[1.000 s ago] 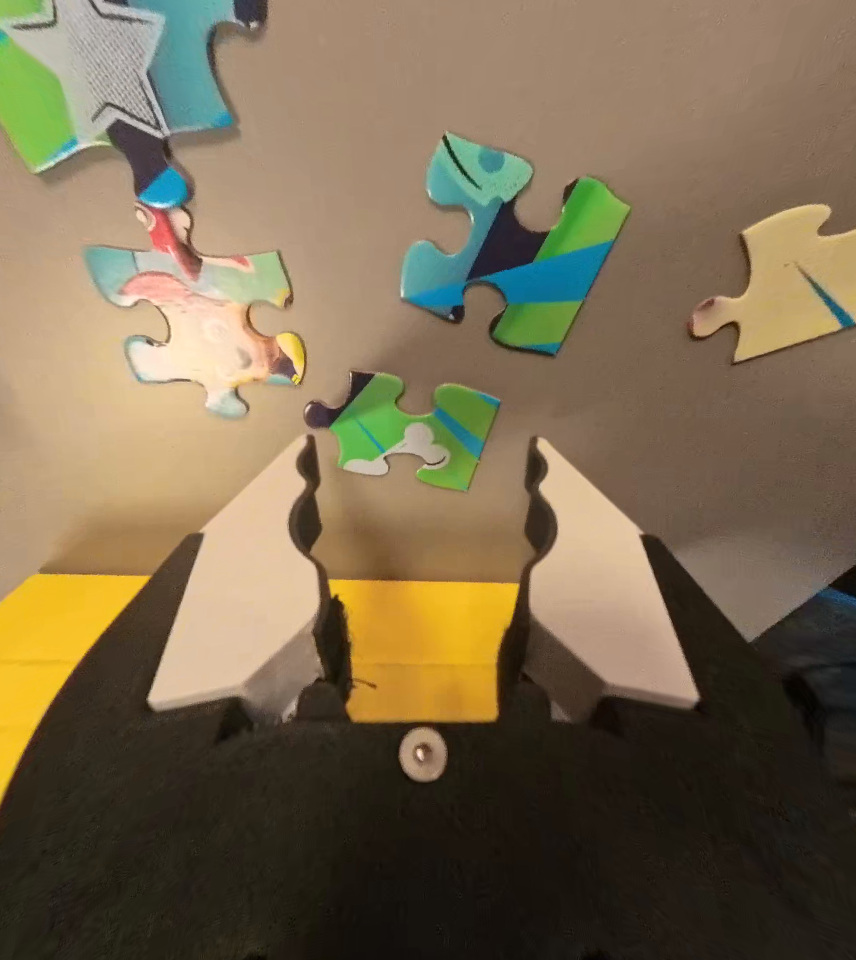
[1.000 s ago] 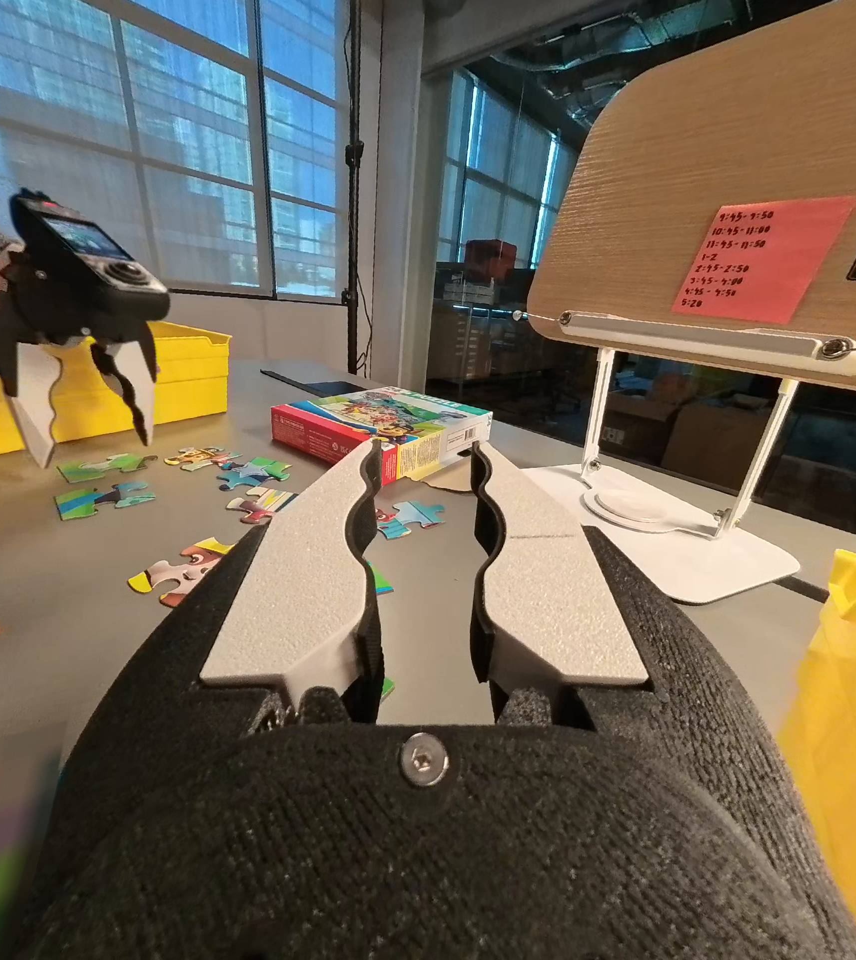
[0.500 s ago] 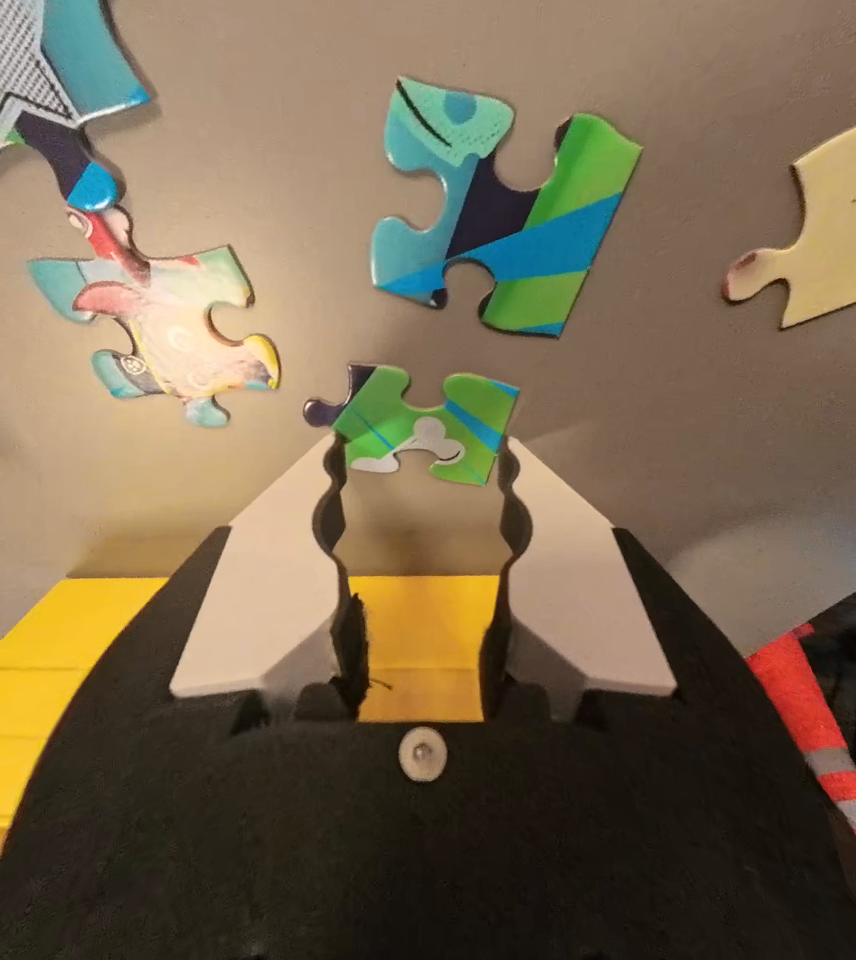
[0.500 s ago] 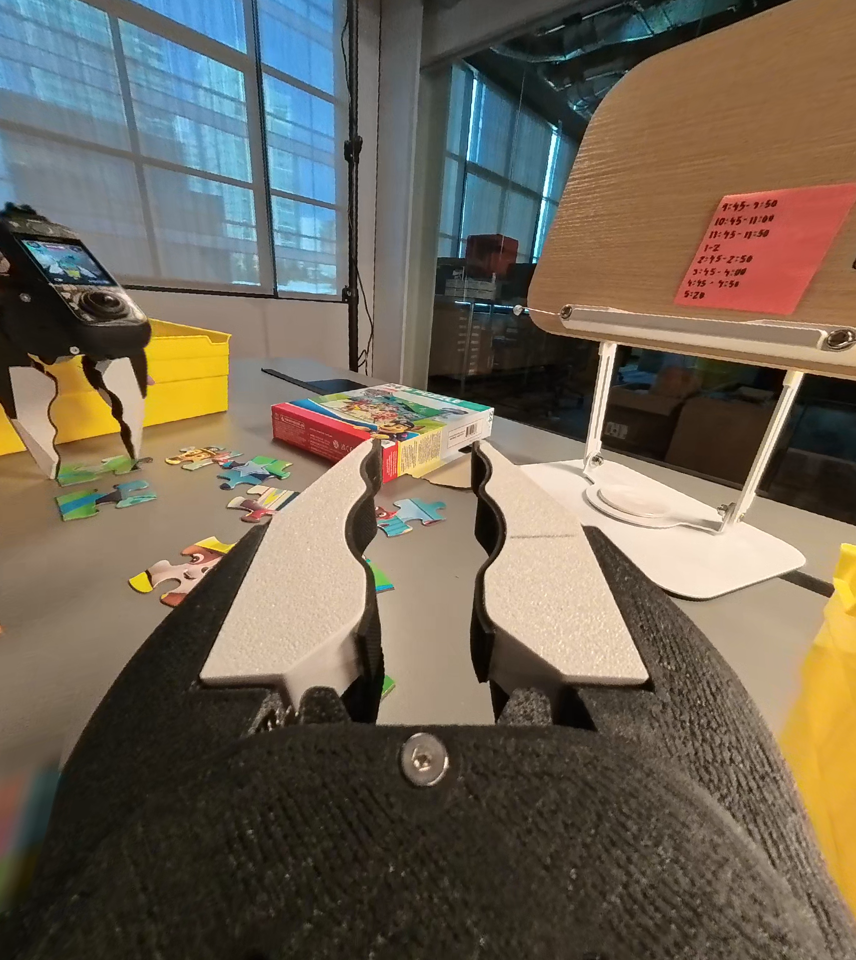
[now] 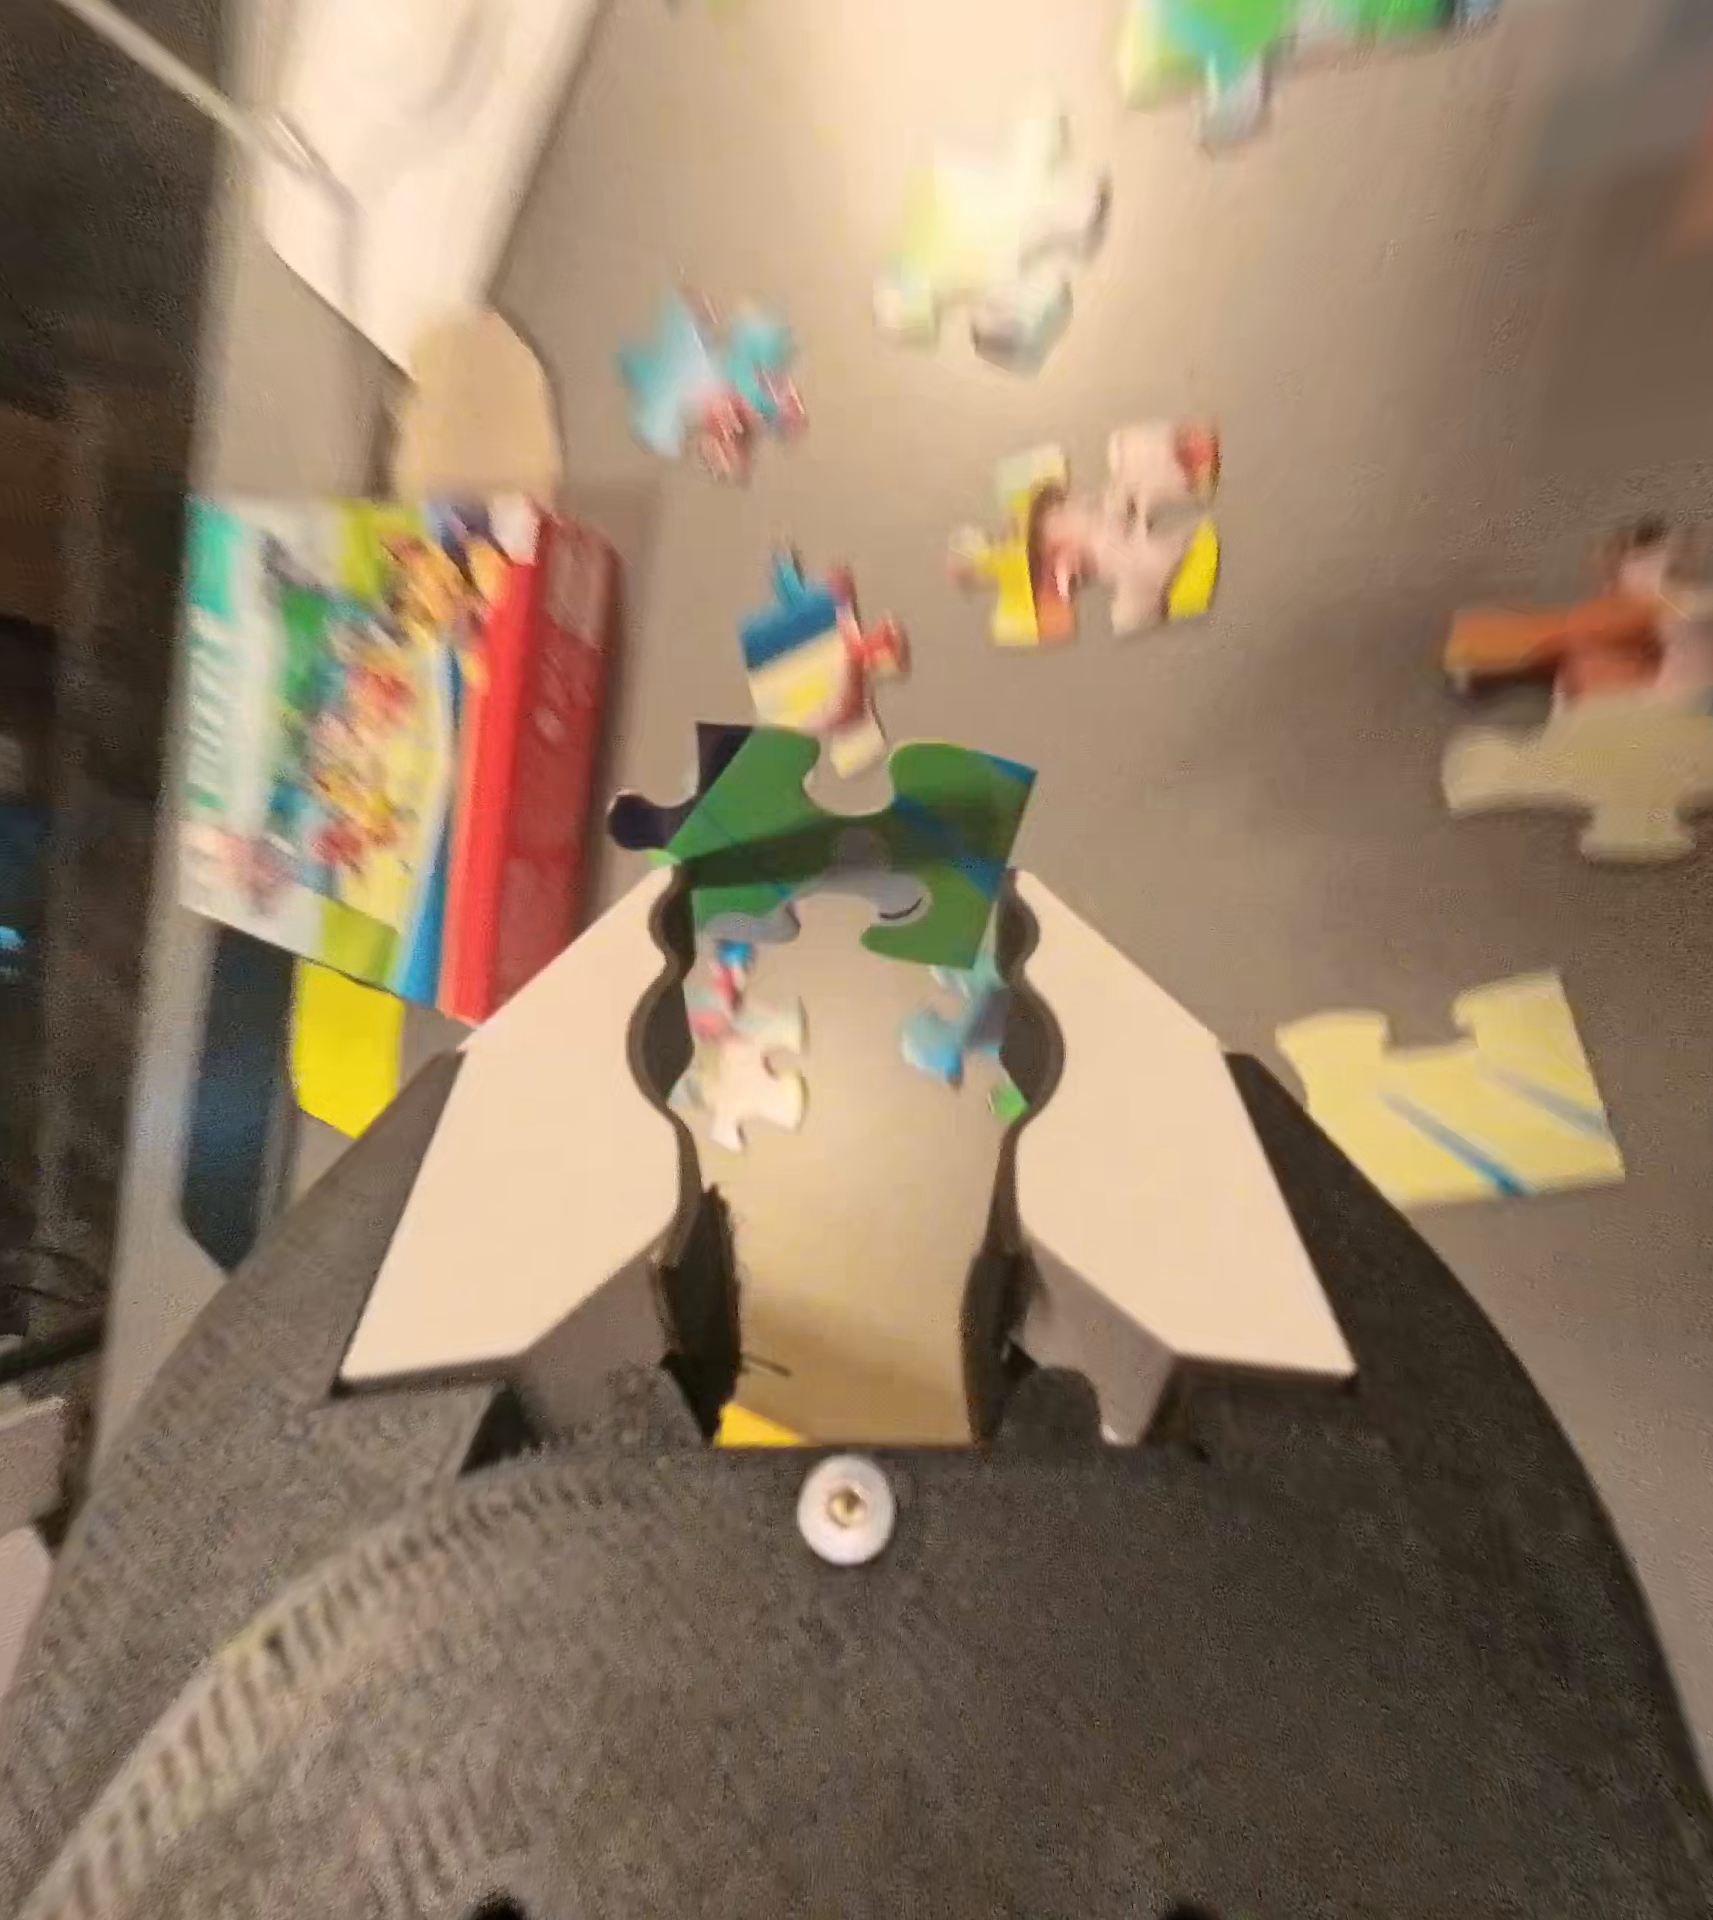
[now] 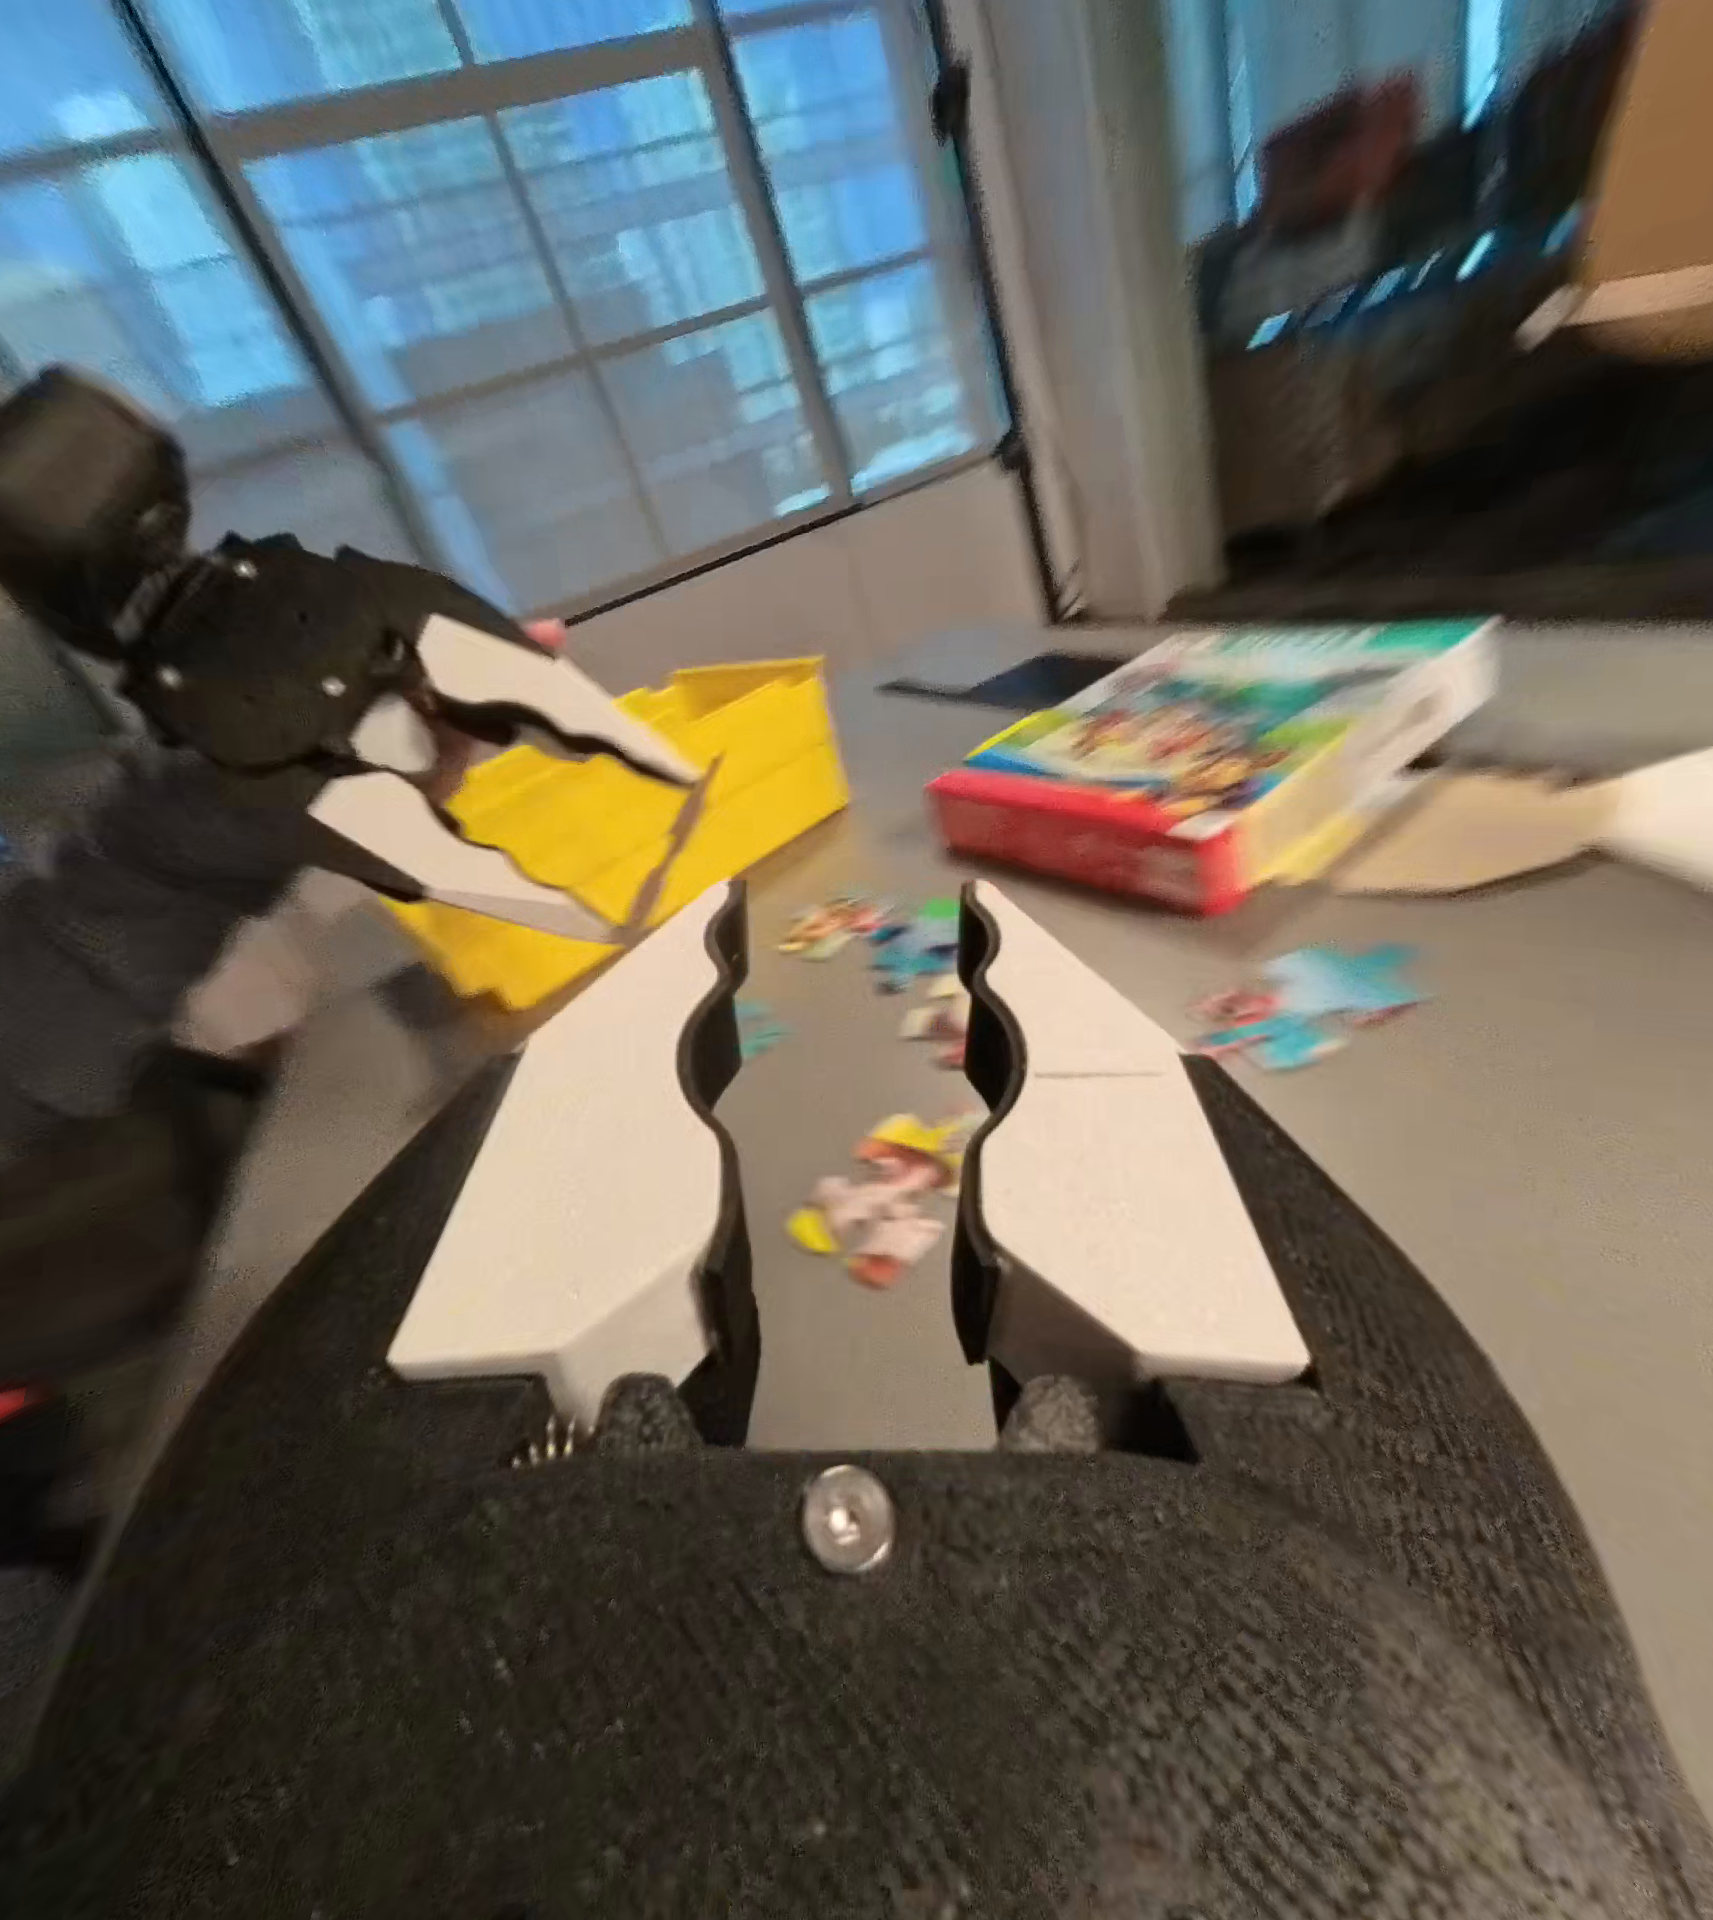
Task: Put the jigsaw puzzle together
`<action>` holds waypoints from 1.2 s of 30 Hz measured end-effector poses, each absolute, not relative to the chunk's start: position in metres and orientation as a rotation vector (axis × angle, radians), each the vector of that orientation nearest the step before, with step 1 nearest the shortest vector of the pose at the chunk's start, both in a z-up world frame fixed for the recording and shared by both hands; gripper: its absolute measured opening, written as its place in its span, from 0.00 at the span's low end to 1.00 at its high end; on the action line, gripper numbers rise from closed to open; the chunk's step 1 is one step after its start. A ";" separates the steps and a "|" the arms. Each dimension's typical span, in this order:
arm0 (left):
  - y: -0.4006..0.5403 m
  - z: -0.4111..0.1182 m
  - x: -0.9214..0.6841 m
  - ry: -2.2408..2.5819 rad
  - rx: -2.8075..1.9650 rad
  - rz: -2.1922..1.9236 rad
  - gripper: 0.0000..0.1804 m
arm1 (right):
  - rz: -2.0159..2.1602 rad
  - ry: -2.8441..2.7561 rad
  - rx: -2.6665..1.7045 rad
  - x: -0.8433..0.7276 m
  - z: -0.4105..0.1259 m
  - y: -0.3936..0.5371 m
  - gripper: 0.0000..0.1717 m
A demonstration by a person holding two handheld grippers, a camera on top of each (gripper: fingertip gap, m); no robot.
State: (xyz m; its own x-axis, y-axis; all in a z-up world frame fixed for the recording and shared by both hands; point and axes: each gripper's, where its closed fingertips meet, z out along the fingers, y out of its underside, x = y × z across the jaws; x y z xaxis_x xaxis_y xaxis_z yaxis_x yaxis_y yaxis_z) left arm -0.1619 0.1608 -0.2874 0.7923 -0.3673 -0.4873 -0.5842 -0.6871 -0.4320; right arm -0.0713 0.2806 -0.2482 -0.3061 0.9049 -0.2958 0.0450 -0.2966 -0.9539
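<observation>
My left gripper (image 5: 844, 883) is shut on a green puzzle piece (image 5: 945, 821) with blue stripes and a dark tab. The piece is pinched across its width between the two fingertips and held up off the grey table (image 5: 1195, 935). In the right wrist view the left gripper (image 6: 665, 852) shows at left with the piece (image 6: 670, 842) seen edge-on between its tips, in front of a yellow bin (image 6: 758, 769). My right gripper (image 6: 852, 894) is open and empty, above the table, pointing at loose puzzle pieces (image 6: 878, 1205).
The puzzle box (image 5: 364, 748) with a red side lies at left; it also shows in the right wrist view (image 6: 1216, 769). Several loose pieces (image 5: 1091, 561) are scattered over the table, with pale yellow ones (image 5: 1444, 1101) at right. Both views are blurred by motion. My right fingertips sit around 15 cm from my left ones.
The left gripper's fingers closed on the green piece and lifted it off the table, swinging toward the box. The right gripper turned left and tilted down, and its jaws opened a little.
</observation>
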 end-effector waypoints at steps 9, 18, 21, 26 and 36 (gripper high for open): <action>0.217 -0.252 -0.110 0.659 -2.095 0.565 0.32 | 1.976 -1.305 -1.477 -0.113 -0.243 0.213 0.14; 0.212 -0.238 -0.087 0.622 -1.926 0.451 0.43 | 1.426 -2.110 -1.216 -0.084 -0.260 0.225 0.00; 0.211 -0.254 -0.072 0.671 -1.996 0.324 0.22 | 1.241 -2.435 -1.053 -0.063 -0.271 0.207 0.00; 0.202 -0.258 -0.051 0.637 -1.984 0.104 0.00 | 1.137 -2.483 -0.996 -0.058 -0.272 0.205 0.03; 0.202 -0.213 -0.059 0.111 -1.580 -0.451 0.00 | 1.693 -2.267 -1.120 -0.051 -0.226 0.221 0.00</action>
